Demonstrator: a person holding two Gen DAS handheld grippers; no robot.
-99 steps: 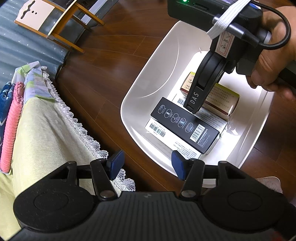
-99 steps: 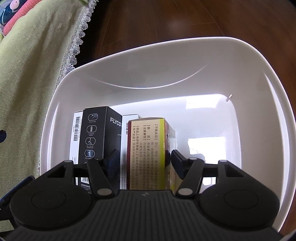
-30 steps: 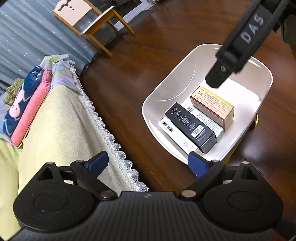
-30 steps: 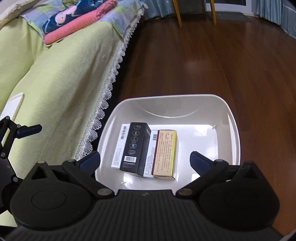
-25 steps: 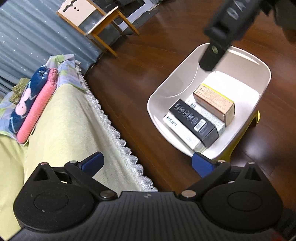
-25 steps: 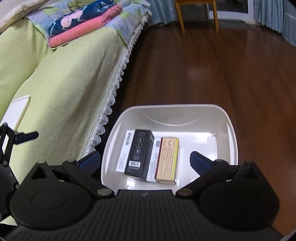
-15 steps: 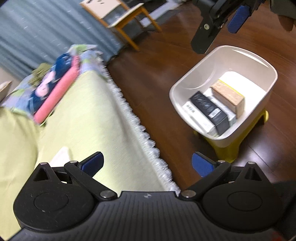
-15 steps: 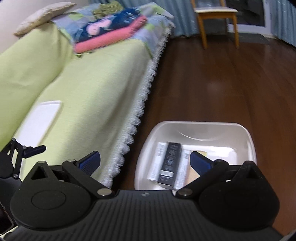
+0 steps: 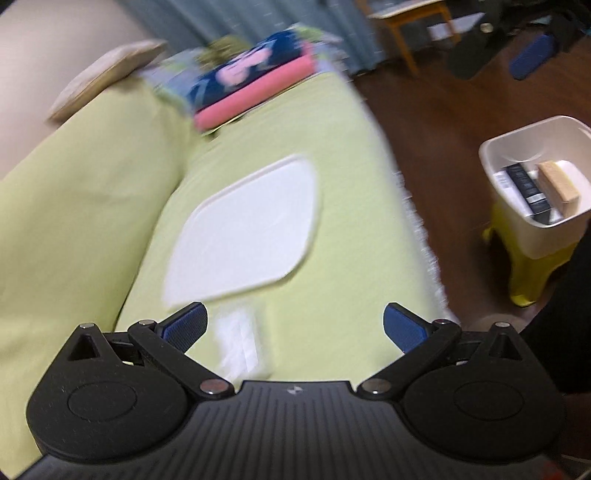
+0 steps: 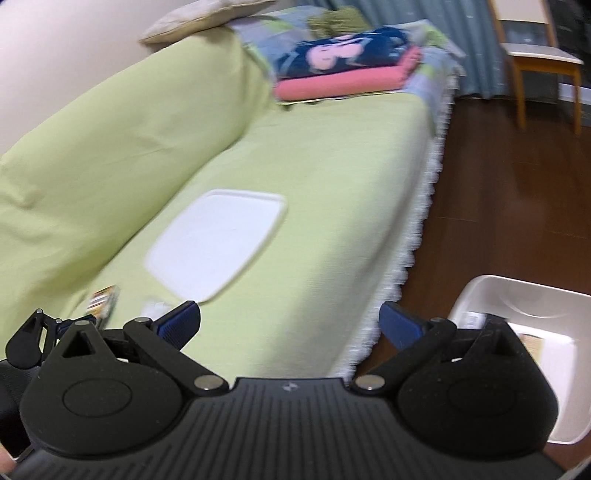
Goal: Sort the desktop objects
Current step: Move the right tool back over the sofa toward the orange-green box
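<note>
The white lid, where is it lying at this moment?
The white lid lies flat on the green sofa cover, at the centre of the left wrist view, ahead of the open left tongs and nearer than the folded blankets.

A sofa (image 10: pixel 332 177) draped in a pale green cover filled most of both views, its backrest rising on the left and a white lace fringe (image 10: pixel 424 229) running along its front edge. At the far end of the seat lay folded blankets (image 10: pixel 343 70), a navy one on a pink one, over a patchwork cloth, and a beige cushion (image 10: pixel 199 16) rested on top of the backrest there. A plain cream wall (image 10: pixel 66 48) stood behind the sofa. The floor (image 10: pixel 517 206) was dark glossy wood. Beyond it, blue-grey curtains (image 10: pixel 476 37) hung behind a wooden chair (image 10: pixel 539 66) with a white seat. A yellow stool (image 9: pixel 524 273) stood on the floor beside the sofa's front edge.
</note>
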